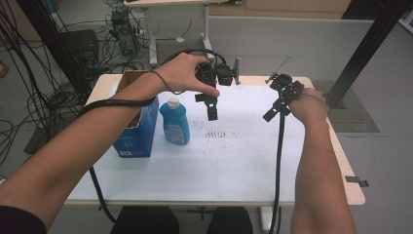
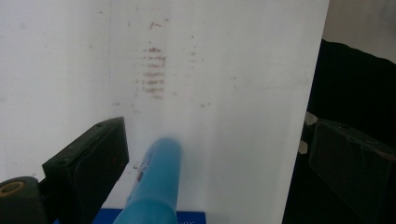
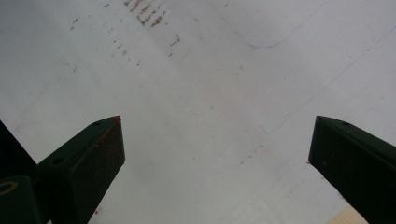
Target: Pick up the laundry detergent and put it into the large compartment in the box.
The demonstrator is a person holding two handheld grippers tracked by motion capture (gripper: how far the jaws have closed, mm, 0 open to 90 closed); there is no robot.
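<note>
A blue carton stands on the white table near its left edge, top flaps open; what lies inside cannot be made out from the high view, since the person's left forearm crosses over the opening. Just beside it, on its right, stands a blue bottle with a white cap, upright, its label too small to read. The left gripper is held above the table just right of the bottle, with the left hand wrapped over its top; in the left gripper view its jaws stand wide apart with nothing between them but the blurred blue bottle rising from the bottom edge, cut off there along with a strip of the carton. The right gripper hangs over the table's far right part, held by the right hand; in the right gripper view its jaws are likewise spread wide, empty, over bare white surface. Reddish-brown smudges mark the middle of the table.
</note>
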